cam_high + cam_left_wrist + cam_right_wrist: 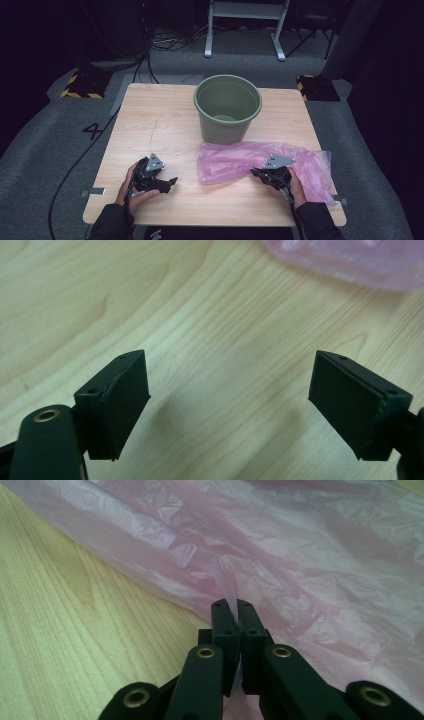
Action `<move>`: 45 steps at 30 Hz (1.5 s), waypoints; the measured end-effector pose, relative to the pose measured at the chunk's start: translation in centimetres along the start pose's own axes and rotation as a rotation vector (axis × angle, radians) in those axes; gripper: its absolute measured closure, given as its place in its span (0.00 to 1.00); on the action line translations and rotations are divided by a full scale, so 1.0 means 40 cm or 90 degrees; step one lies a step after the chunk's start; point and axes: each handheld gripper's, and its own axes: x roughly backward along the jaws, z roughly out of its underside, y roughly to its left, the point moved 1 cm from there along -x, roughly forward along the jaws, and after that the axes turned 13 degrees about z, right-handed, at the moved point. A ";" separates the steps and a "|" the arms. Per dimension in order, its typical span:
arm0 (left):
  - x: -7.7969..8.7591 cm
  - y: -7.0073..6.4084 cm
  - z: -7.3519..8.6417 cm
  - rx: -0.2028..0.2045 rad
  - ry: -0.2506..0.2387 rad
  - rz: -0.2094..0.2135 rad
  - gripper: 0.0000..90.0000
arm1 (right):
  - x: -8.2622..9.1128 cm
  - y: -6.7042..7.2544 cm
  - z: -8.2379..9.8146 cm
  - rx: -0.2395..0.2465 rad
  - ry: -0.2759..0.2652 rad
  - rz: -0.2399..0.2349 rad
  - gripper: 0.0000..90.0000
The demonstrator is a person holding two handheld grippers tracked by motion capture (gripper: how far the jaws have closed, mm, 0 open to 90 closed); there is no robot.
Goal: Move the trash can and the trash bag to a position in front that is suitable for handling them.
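Observation:
A thin pink plastic bag lies flat on the wooden table, in front of a green bucket. My right gripper sits at the bag's near edge with its jaws shut on a pinch of the pink film, which sticks up between the two pads. The bag spreads out beyond those jaws. My left gripper rests over bare wood at the front left, clear of the bag. Its jaws stand wide open with nothing between them. A corner of the bag shows far ahead of it.
The bucket stands upright at the back middle of the table, apparently with nothing in it. The bag's right end hangs near the table's right edge. Grey carpet, cables and a metal stand's legs surround the table.

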 end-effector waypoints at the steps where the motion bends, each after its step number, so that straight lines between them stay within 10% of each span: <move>1: -0.002 0.000 0.004 0.005 0.004 -0.002 0.18 | 0.001 -0.002 0.001 0.001 -0.001 -0.002 1.00; 45: -0.022 0.004 0.012 0.007 -0.004 0.001 0.15 | 0.147 -0.029 -0.030 0.053 -0.165 0.054 1.00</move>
